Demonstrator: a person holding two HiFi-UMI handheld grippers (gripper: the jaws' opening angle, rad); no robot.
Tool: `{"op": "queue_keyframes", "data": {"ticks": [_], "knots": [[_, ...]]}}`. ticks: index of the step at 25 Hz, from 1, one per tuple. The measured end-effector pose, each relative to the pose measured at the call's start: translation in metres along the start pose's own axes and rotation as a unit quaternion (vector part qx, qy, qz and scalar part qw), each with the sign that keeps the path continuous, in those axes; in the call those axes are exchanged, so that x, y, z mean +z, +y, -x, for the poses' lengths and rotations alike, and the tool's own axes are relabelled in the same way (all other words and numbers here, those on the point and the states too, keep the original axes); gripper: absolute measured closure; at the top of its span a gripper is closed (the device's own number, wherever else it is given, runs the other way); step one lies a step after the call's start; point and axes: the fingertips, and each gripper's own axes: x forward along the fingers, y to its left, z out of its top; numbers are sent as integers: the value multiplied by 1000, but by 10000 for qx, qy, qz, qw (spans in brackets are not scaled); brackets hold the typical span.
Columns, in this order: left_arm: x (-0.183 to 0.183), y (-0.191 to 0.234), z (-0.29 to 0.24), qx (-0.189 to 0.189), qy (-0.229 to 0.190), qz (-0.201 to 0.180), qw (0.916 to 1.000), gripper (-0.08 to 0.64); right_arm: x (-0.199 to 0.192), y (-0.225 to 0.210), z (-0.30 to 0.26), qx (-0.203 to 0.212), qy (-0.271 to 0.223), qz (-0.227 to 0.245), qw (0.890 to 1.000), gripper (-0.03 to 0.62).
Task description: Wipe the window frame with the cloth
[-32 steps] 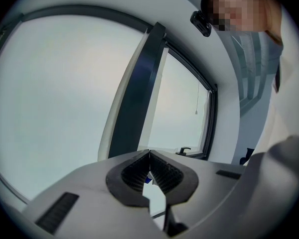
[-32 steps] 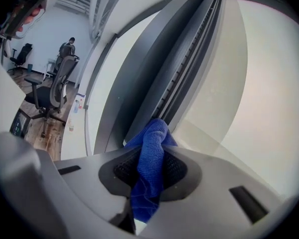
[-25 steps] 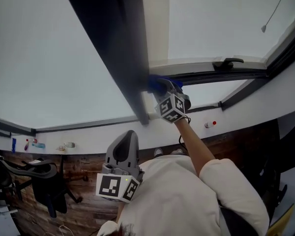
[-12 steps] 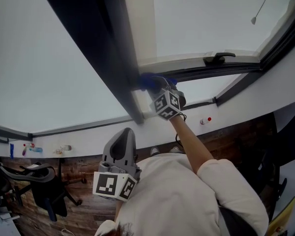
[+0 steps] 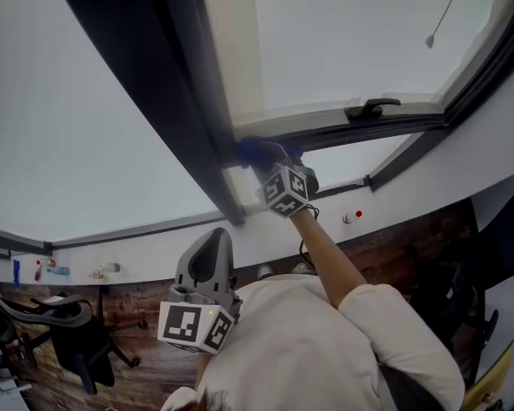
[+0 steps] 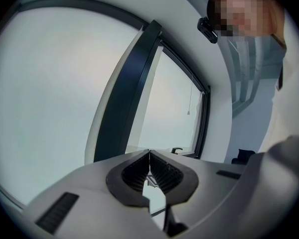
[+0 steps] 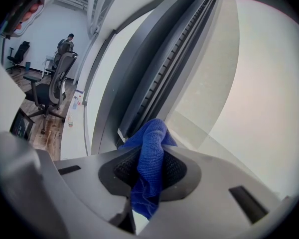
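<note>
Pinching the cloth (image 5: 255, 151), right gripper (image 7: 152, 153) holds it at the window frame (image 5: 197, 127); left gripper (image 6: 149, 156) closed.

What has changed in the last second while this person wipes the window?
Very little. The right tool still grips the cloth against the frame beside the dark upright; it has shifted only slightly, if at all. Everything slid a little left in the head view, so the camera seems to have moved. The left tool stays shut, empty and low.
</note>
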Motion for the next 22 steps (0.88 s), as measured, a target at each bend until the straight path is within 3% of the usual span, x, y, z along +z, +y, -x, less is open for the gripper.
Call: {"op": "queue_keyframes", "data": {"ticks": [22], "knots": [[-3, -4, -2, -113, 18, -8, 9999, 551, -26, -29, 17, -378, 151, -275, 9988, 518]]}}
